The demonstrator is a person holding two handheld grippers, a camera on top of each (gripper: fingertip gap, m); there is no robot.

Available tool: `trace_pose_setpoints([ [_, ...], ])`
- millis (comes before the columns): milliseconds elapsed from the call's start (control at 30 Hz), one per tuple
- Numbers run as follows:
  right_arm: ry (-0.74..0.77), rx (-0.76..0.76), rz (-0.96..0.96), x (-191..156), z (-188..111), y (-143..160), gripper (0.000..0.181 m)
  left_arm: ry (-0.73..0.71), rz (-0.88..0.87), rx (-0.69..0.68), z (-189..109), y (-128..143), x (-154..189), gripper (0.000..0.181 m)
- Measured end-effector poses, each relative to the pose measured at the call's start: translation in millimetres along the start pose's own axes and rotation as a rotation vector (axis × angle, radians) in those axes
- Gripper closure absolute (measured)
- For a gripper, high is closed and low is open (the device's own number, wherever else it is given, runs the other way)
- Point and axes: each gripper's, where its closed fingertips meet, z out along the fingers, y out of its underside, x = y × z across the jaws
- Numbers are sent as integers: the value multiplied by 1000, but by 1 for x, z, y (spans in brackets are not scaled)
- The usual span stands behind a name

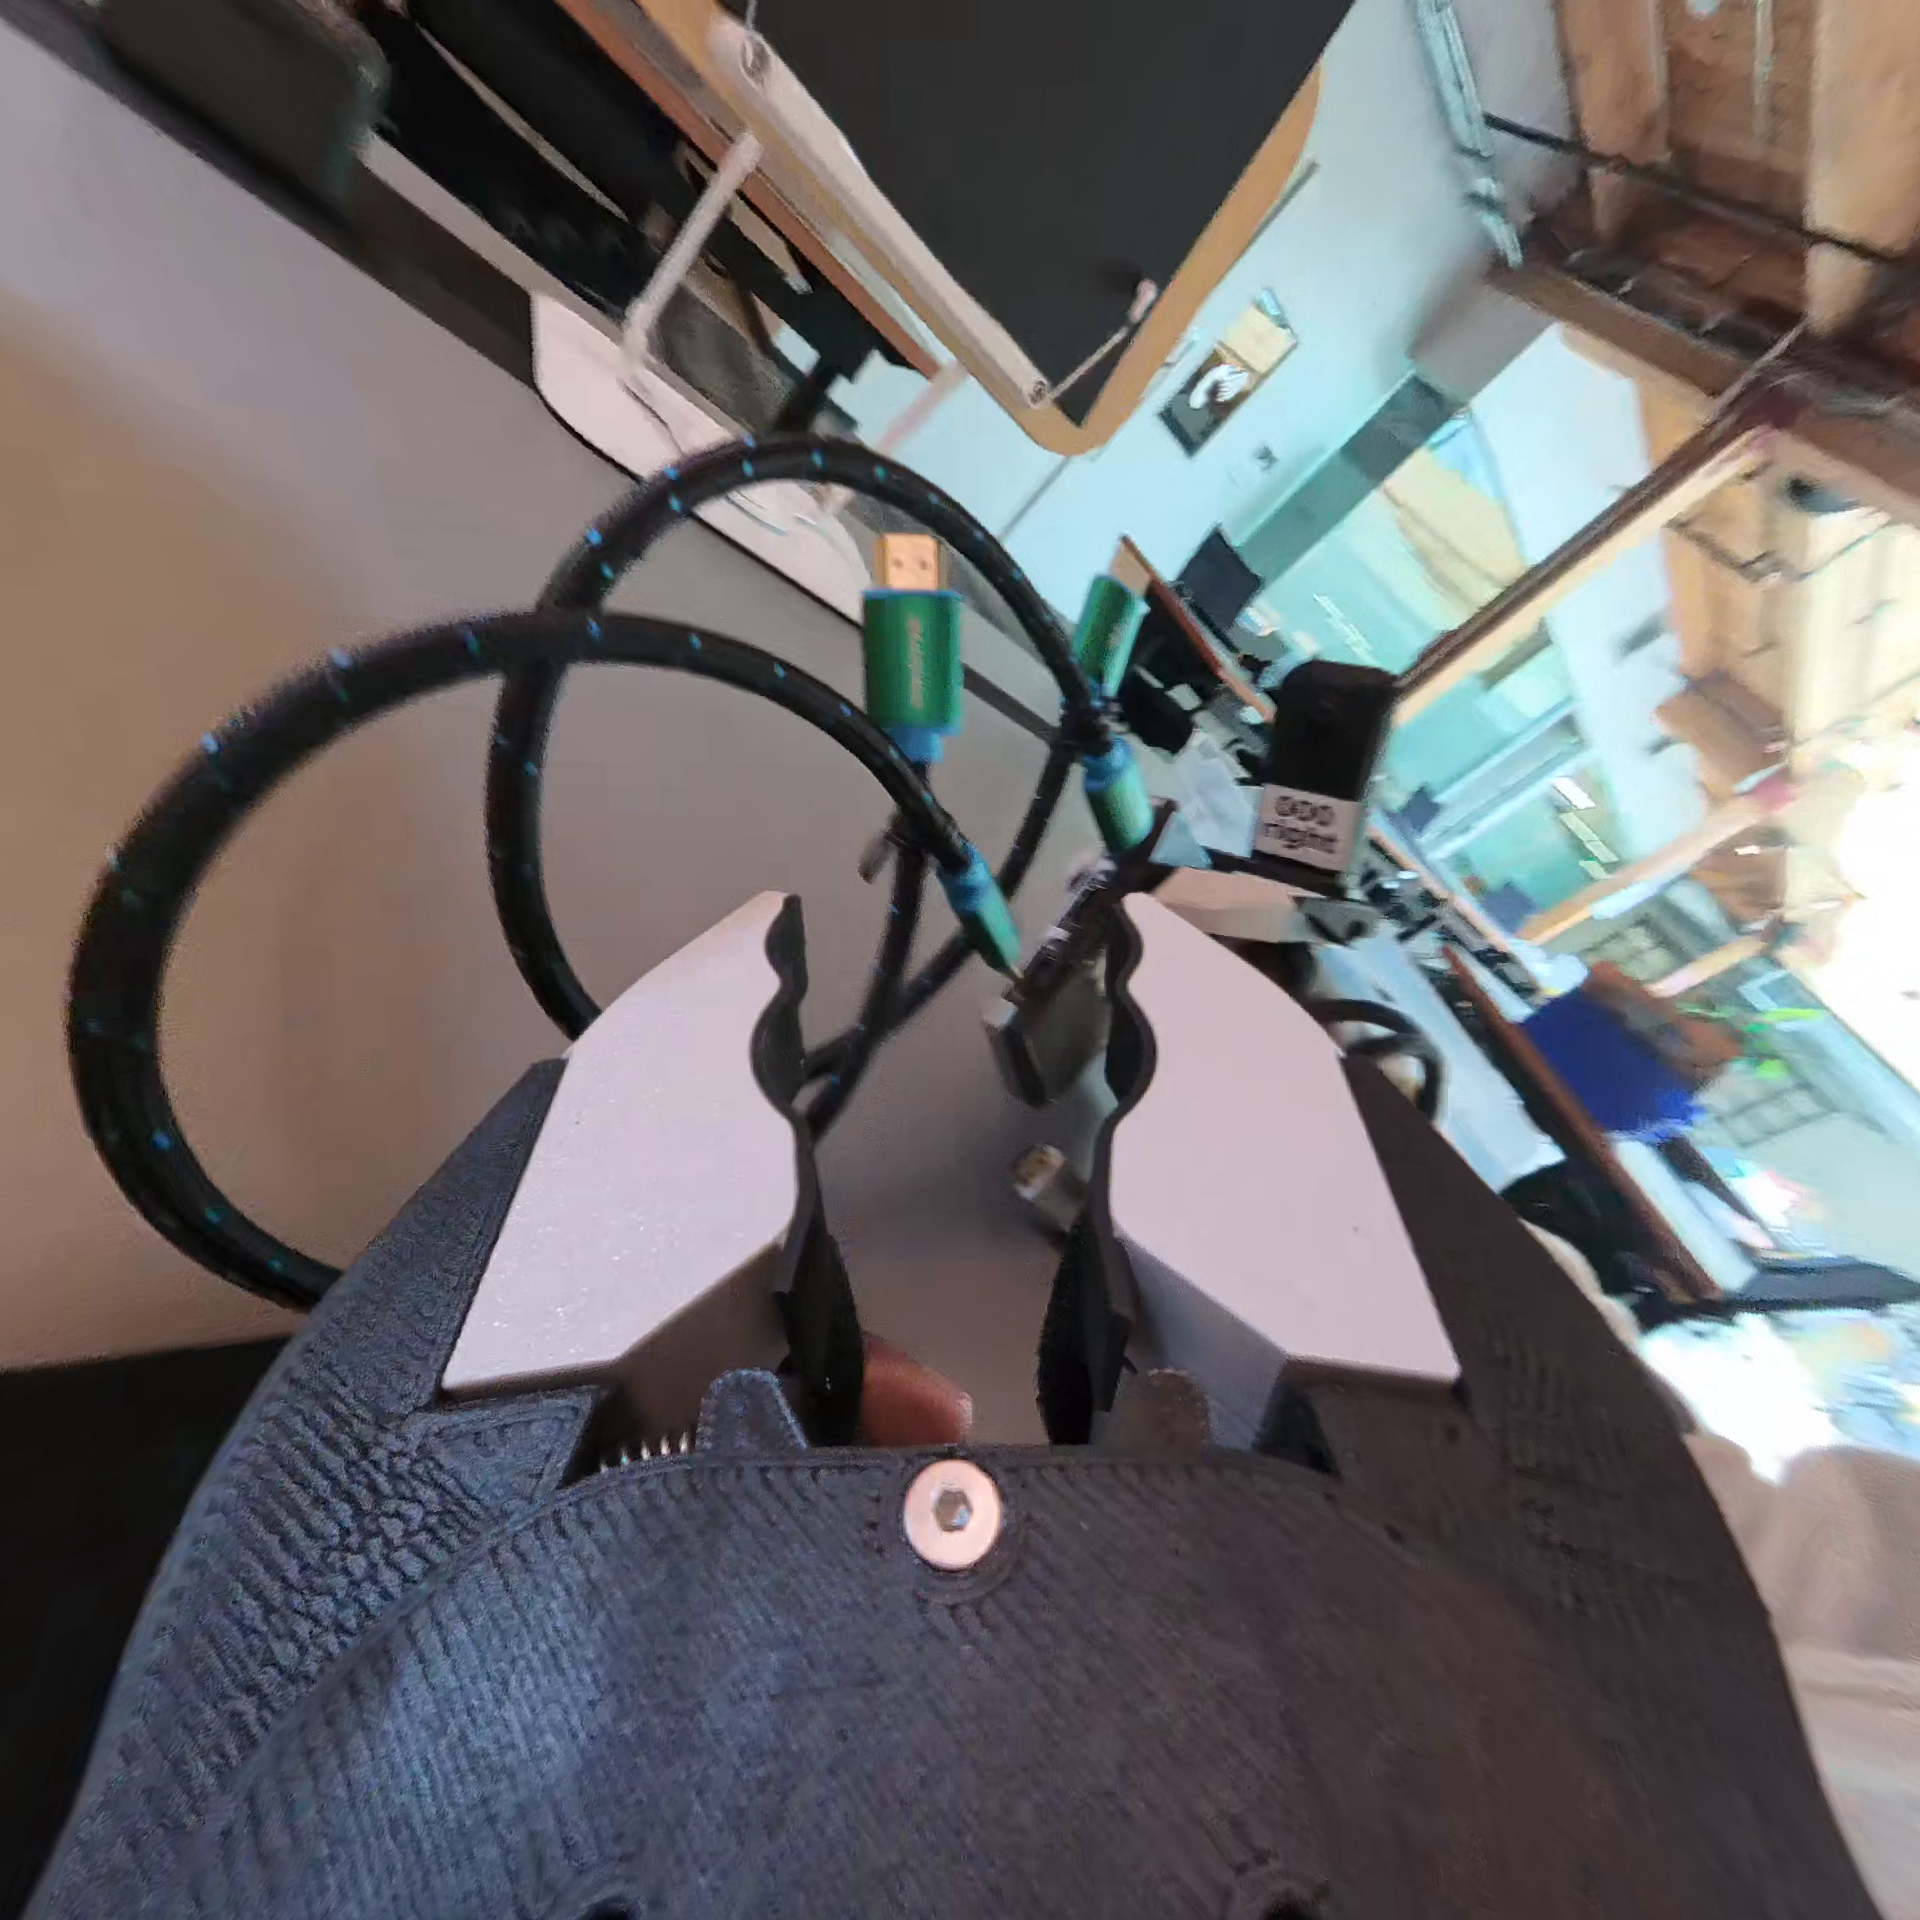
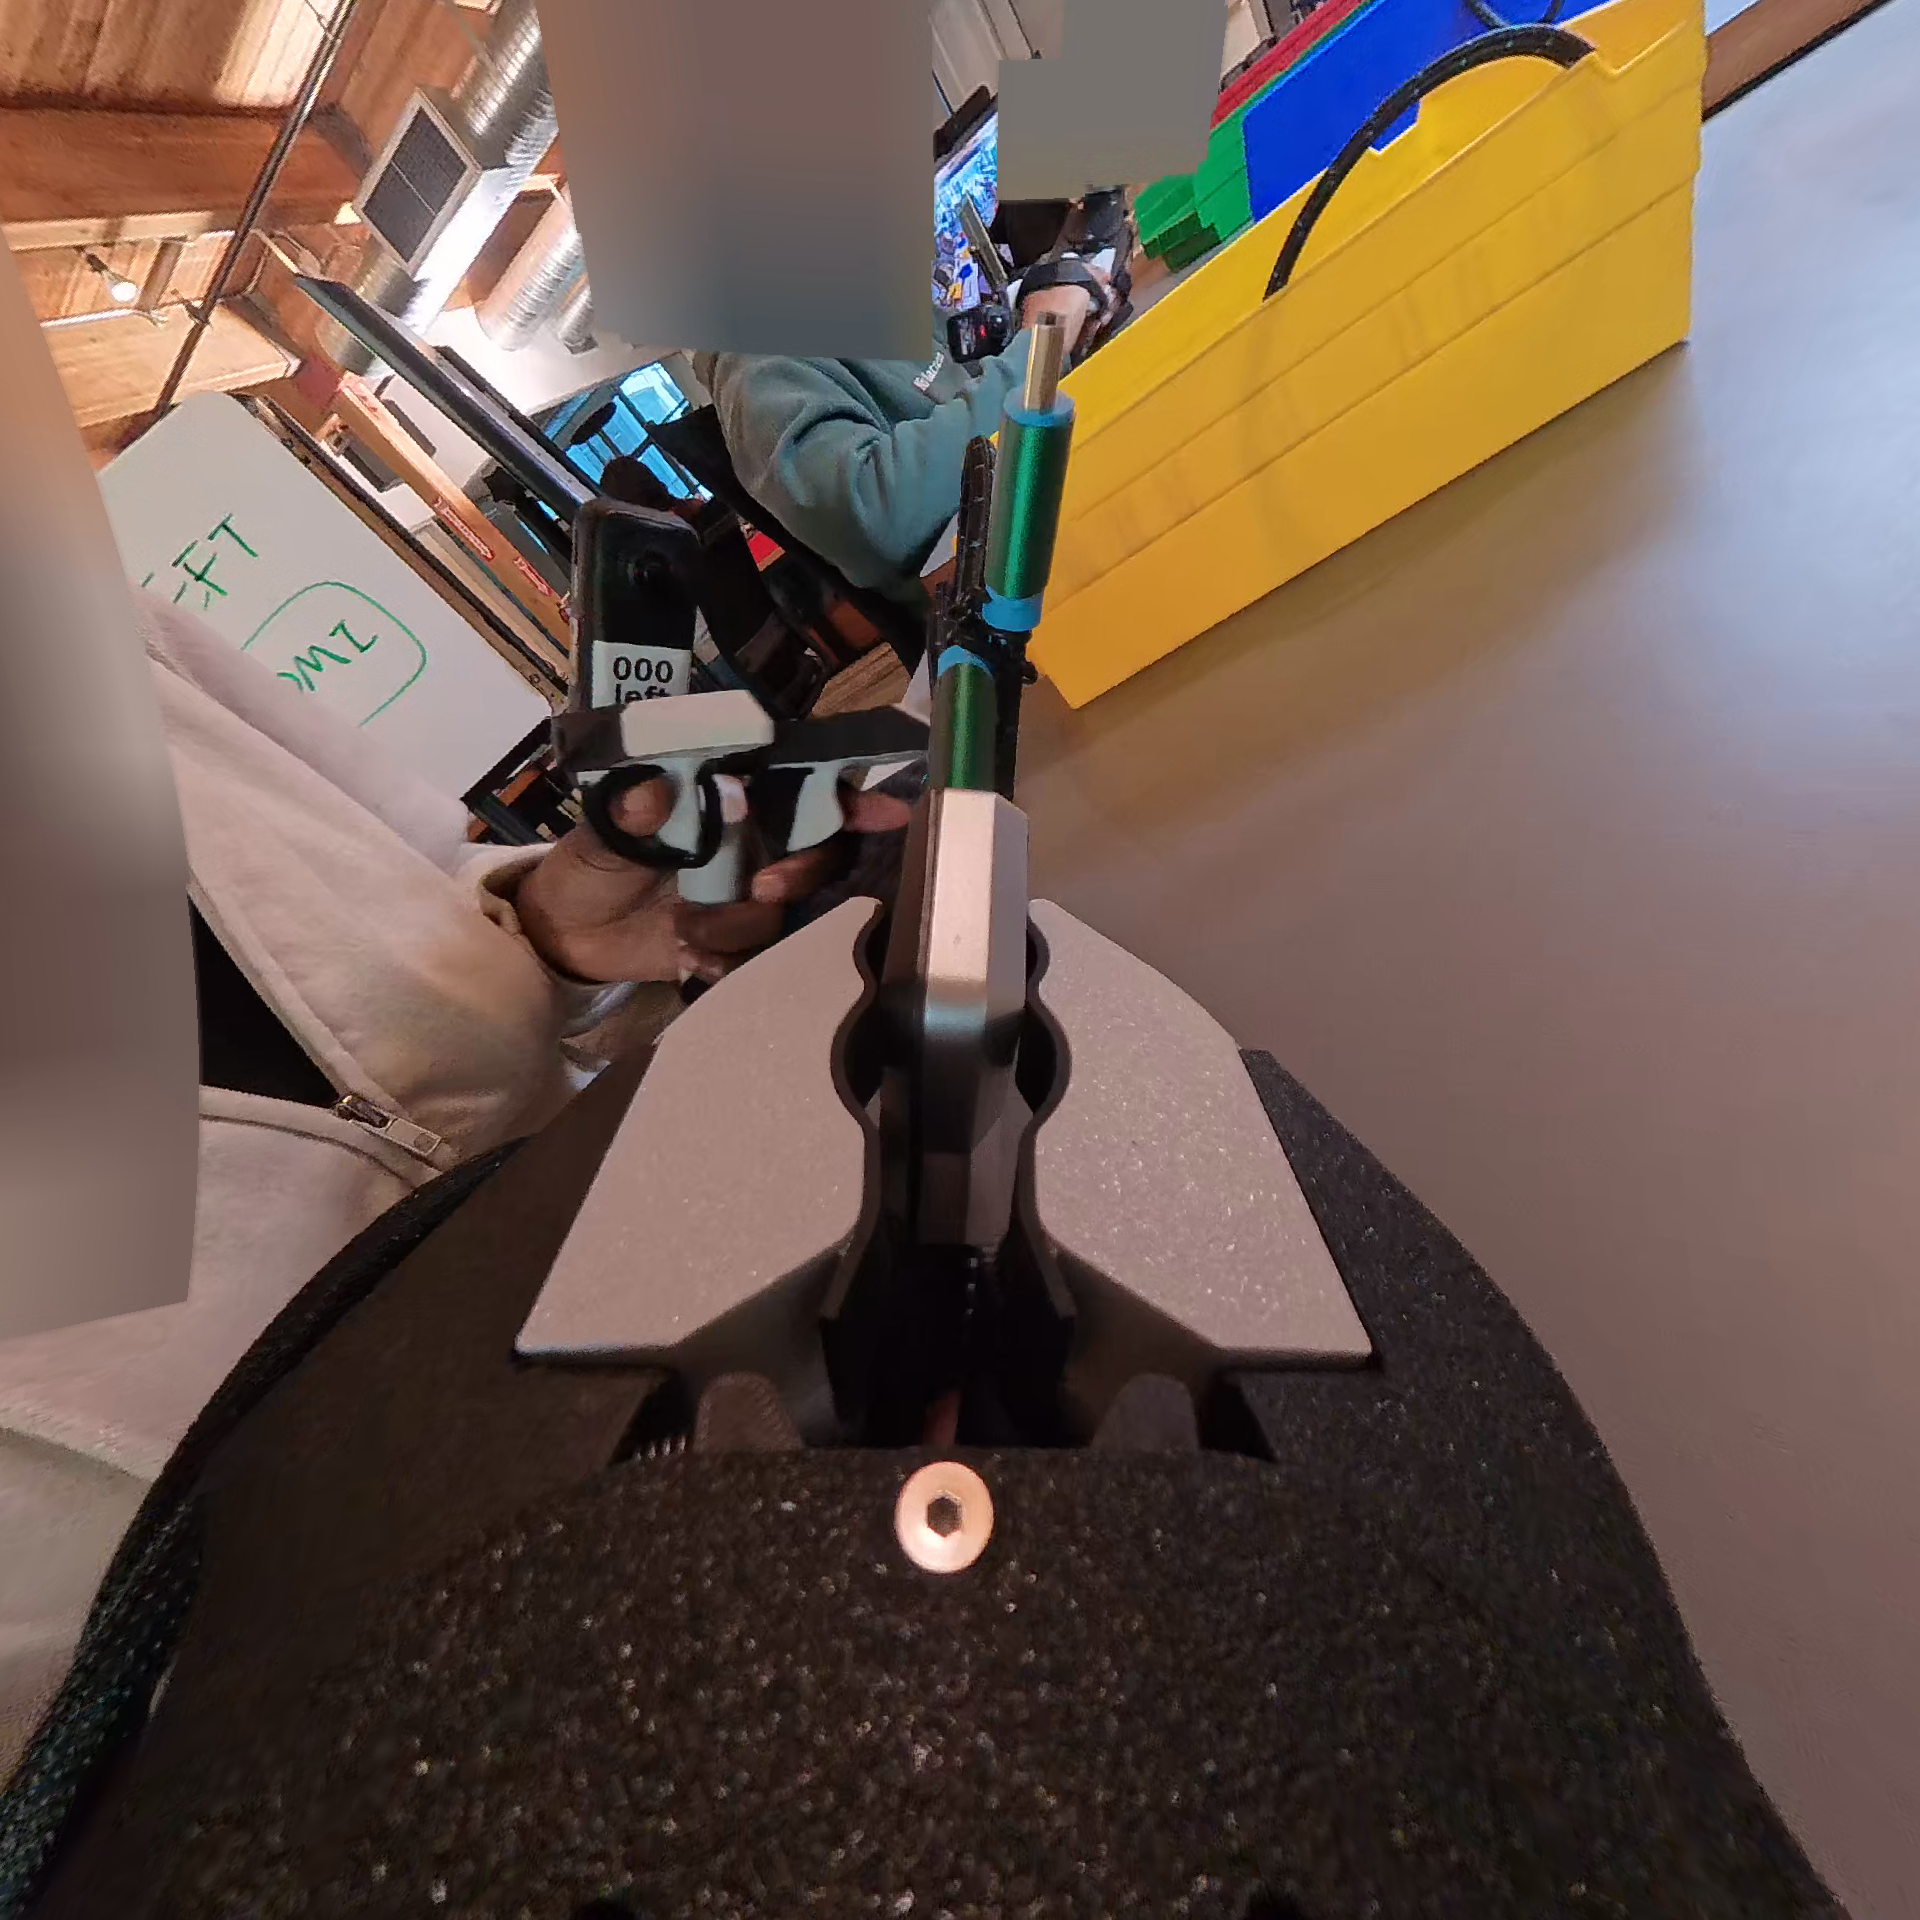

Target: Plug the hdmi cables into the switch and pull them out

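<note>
Right tongs (image 2: 951, 997) clamp boxy metal switch (image 2: 961, 935)

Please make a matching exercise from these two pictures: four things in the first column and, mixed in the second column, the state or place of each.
1. left gripper
2. right gripper
3. yellow bin
4. free green plug

A. on the table, a black cable over its rim
B. shut on the switch
C. open, holding nothing
D. gold tip bare, in no port

Pairs: 1-C, 2-B, 3-A, 4-D
</note>
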Motion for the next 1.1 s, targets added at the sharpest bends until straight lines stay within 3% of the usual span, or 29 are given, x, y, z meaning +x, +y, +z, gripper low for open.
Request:
trace_pose_setpoints([
  [167,-19,21,5,-1,-2,-1,159,19,56,-95,24,14,-7,125],
  [367,-36,13,3,-3,0,1,159,42,176,-246,29,33,0,127],
  [467,-47,7,-3,-4,2,2,159,101,178,-324,33,44,6,133],
  [533,-55,5,-4,-6,2,3,159,132,180,-337,33,46,9,150],
  [667,-70,-3,-10,-7,3,4,159,278,169,-268,24,31,28,167],
  [767,-111,29,11,-11,0,0,160,540,100,-106,4,2,63,170],
  [833,-153,38,26,-17,3,-1,160,656,115,-93,-3,0,77,173],
  [1000,-208,25,29,-29,15,2,160,523,300,-165,15,16,69,169],
  [1100,-250,-4,-20,-41,18,5,159,492,282,-156,17,11,57,169],
])
